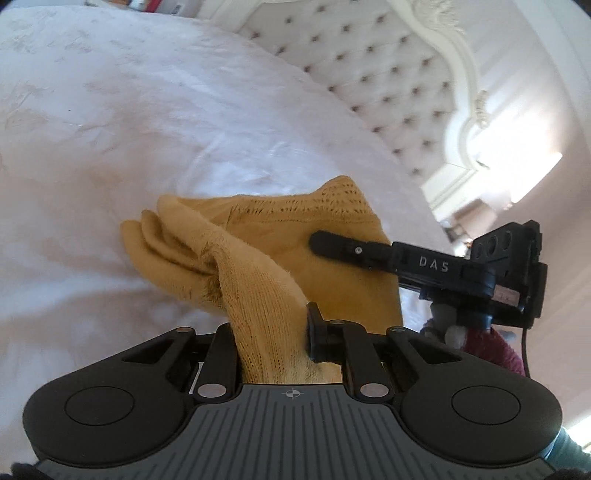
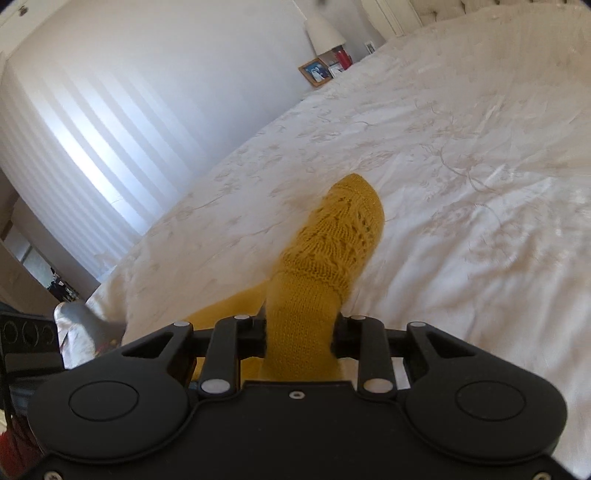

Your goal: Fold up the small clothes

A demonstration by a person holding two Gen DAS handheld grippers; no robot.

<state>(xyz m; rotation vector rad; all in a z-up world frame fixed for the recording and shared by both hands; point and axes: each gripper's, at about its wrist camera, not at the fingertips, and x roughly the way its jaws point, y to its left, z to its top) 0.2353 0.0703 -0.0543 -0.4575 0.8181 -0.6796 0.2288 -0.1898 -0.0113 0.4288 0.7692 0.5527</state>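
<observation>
The left gripper (image 1: 271, 332) is pinching a bunched edge of the yellow knit (image 1: 258, 258), its jaws nearly together on the fabric. The knit is hanging above the white bed (image 1: 129, 129), stretching rightward. The right gripper (image 2: 301, 332) is clamping another part of it, jaws narrowly parted by a thick fold, the lacy end (image 2: 343, 221) sticking forward.

Pretty clearly a bedroom in someone's home: big bed with a white floral-embroidered bedspread (image 2: 461, 155), a cream button-tufted headboard with a carved white frame (image 1: 388, 81), plus a white-shaded bedside lamp (image 2: 325, 31) and a wooden-framed photo (image 2: 316, 72) beside the bed.
</observation>
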